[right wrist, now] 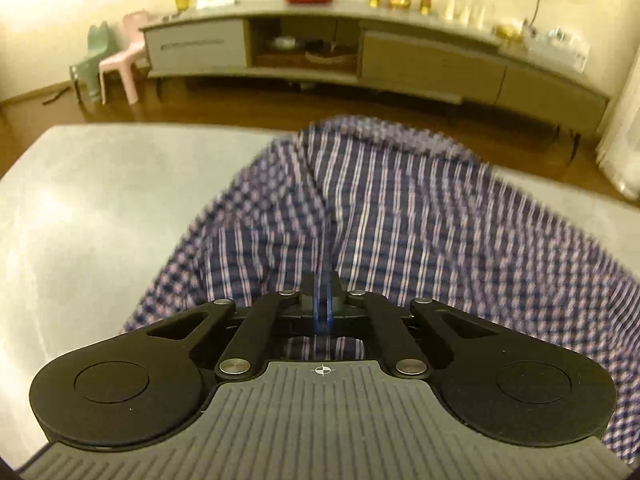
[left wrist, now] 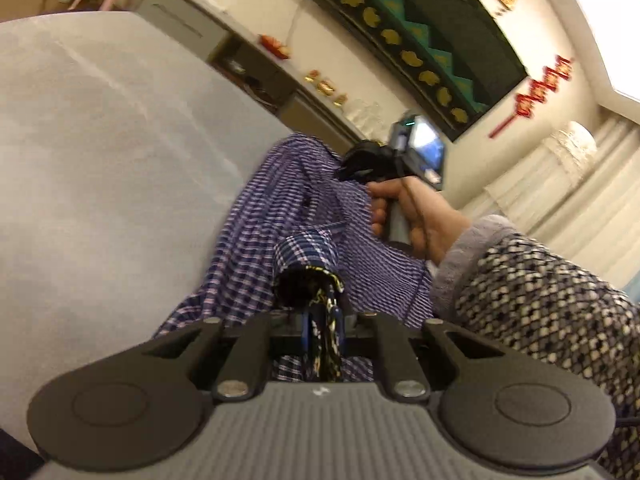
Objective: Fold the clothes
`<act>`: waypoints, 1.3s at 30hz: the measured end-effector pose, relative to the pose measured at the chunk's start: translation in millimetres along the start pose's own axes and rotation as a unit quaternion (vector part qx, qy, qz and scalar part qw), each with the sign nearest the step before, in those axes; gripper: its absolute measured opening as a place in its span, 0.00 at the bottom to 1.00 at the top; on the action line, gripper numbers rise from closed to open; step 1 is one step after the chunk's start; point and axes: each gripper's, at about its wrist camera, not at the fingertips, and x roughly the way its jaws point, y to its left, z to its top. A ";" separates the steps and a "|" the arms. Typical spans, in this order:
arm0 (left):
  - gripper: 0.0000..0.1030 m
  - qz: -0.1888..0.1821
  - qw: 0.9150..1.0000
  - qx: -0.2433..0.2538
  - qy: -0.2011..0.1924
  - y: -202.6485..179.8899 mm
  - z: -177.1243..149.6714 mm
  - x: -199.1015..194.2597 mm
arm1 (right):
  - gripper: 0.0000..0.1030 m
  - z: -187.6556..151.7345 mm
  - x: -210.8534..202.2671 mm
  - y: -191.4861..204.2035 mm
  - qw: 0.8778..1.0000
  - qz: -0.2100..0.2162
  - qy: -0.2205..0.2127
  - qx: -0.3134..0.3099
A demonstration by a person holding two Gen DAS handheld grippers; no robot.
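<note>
plaid shirt (left wrist: 280, 216) lying crumpled on pale grey table (left wrist: 100, 140) in left wrist view, running from near the camera up toward the table's far edge. left gripper (left wrist: 320, 292) nearly closed, pinching a bunched fold of the plaid cloth along with a darker patterned strip between its fingers, cloth spilling out over the fingertips. further up, a hand (left wrist: 416, 216) in a speckled knit sleeve (left wrist: 540, 292) gripping the handle of the right gripper (left wrist: 348, 170), its dark tip pressing down into the shirt. behind, a long low cabinet (left wrist: 224, 40) against the wall, a dark framed panel (left wrist: 420, 40) hanging above, red ornaments (left wrist: 540, 88) beside it, pale curtains (left wrist: 560, 192) at the right. moving to right wrist view: right gripper (right wrist: 323, 300) fully closed, blue pads (right wrist: 318, 304) pressed together on a thin ridge of the plaid shirt (right wrist: 400, 208), fabric rising in a tent from the pinch and blurring at its upper edge. shirt spreading over the right half of the table (right wrist: 100, 220), left half lying bare. beyond the table, wooden floor (right wrist: 240, 104), the low cabinet (right wrist: 400, 60) carrying jars and a red plate, a pink chair (right wrist: 128, 56) and a green chair (right wrist: 88, 64) standing at its left end.
</note>
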 end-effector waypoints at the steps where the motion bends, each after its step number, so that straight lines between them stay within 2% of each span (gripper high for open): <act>1: 0.12 0.018 1.000 -0.016 0.001 5.3 -1.3 0.3 | 0.00 4.6 -2.6 3.9 1.000 0.000 -0.006 -0.006; 2: 0.12 0.034 0.999 -0.037 0.008 11.7 -3.8 1.4 | 0.00 9.2 -4.4 8.5 1.000 0.005 -0.008 -0.010; 5: 0.11 0.035 0.995 -0.067 0.059 18.5 -16.3 10.8 | 0.01 15.4 -3.3 16.6 1.000 0.006 -0.001 -0.007; 6: 0.11 0.031 0.995 -0.067 0.068 17.6 -19.1 12.0 | 0.10 17.0 -2.4 18.8 1.000 0.005 0.002 -0.005; 7: 0.11 0.024 0.995 -0.066 0.073 16.3 -21.0 11.7 | 0.25 16.9 -0.8 19.0 1.000 0.003 0.006 0.000; 8: 0.11 0.017 0.995 -0.061 0.075 14.2 -21.5 10.8 | 0.36 14.1 1.9 16.0 1.000 -0.001 0.012 0.009; 9: 0.11 0.008 0.996 -0.051 0.071 11.1 -20.4 9.1 | 0.57 10.2 3.8 11.5 1.000 -0.004 0.019 0.021; 10: 0.11 0.000 0.997 -0.043 0.068 8.5 -19.2 7.2 | 0.67 4.5 4.4 4.6 0.999 -0.005 0.025 0.037; 11: 0.11 -0.010 0.997 -0.037 0.065 6.4 -17.7 5.0 | 0.68 -1.8 4.1 -1.8 0.998 -0.005 0.030 0.053; 14: 0.11 -0.026 0.997 -0.025 0.071 4.4 -17.6 3.8 | 0.67 -25.9 0.3 -13.8 0.996 0.009 0.043 0.072; 18: 0.11 -0.033 0.997 -0.018 0.072 3.7 -17.2 3.7 | 0.64 -45.8 -5.2 -12.5 0.997 -0.011 0.051 0.053; 20: 0.11 -0.031 0.998 -0.011 0.060 2.2 -14.8 0.7 | 0.51 -49.4 -10.7 -11.7 0.997 0.003 0.048 0.060; 21: 0.11 -0.029 0.998 -0.008 0.054 1.6 -13.7 -0.7 | 0.27 -50.2 -13.1 -10.2 0.997 0.013 0.047 0.061; 22: 0.11 -0.028 0.998 -0.007 0.049 1.9 -12.8 -1.2 | 0.13 -50.1 -15.4 -6.6 0.997 0.021 0.047 0.057; 25: 0.11 -0.024 0.998 -0.012 0.048 4.0 -13.5 1.3 | 0.02 -45.4 -23.5 6.4 0.998 0.019 0.035 0.040; 32: 0.11 -0.016 0.998 -0.014 0.051 16.0 -18.0 -6.5 | 0.02 -34.9 -28.2 8.1 0.999 0.012 0.017 0.039; 33: 0.11 -0.018 0.998 -0.015 0.053 16.2 -18.0 -6.3 | 0.06 -37.1 -26.9 8.0 0.999 0.008 0.020 0.038; 34: 0.11 -0.020 0.998 -0.015 0.055 16.4 -17.5 -6.4 | 0.18 -40.4 -25.3 7.6 0.999 -0.003 0.021 0.036; 35: 0.11 -0.021 0.998 -0.014 0.055 16.7 -17.4 -6.9 | 0.24 -43.8 -23.8 7.2 0.999 -0.013 0.022 0.034; 36: 0.11 -0.022 0.998 -0.014 0.055 16.1 -17.5 -7.1 | 0.34 -46.5 -21.6 6.4 0.999 -0.021 0.024 0.032; 39: 0.11 -0.023 0.998 -0.015 0.055 16.2 -17.6 -7.7 | 0.33 -53.1 -11.0 -0.9 0.998 -0.018 0.040 0.037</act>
